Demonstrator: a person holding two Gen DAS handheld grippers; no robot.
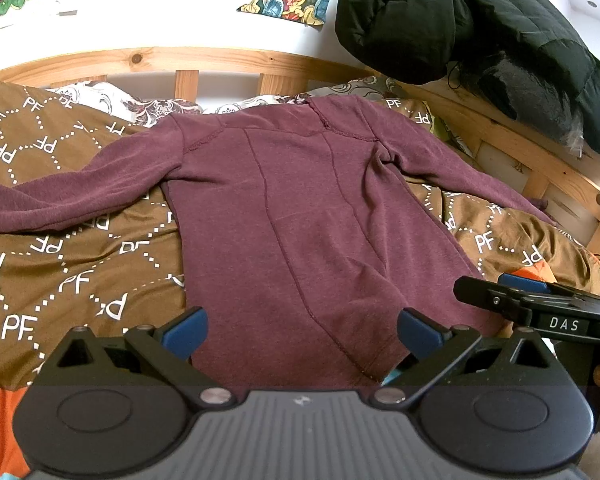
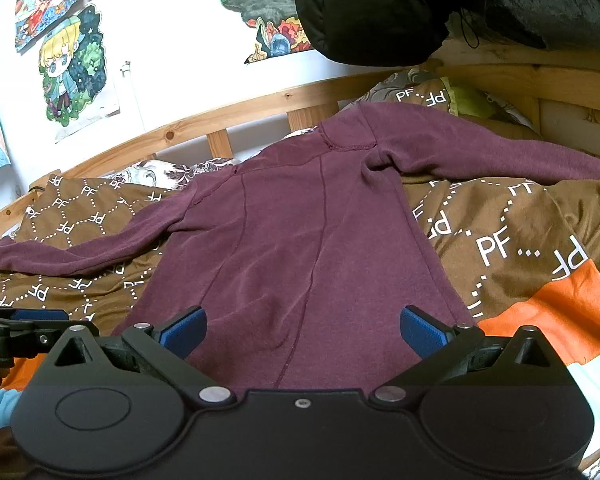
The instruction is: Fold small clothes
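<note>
- Maroon long-sleeved top lies spread flat across the middle of the bed, on a brown "PF" duvet, with its collar toward the wooden headboard, hem at the near edge and both sleeves out sideways.
- Folding looks unstarted; every fold remains.
- Left gripper is spread wide above the hem, pinching nothing.
- Right gripper is likewise spread wide and empty over the hem.
</note>
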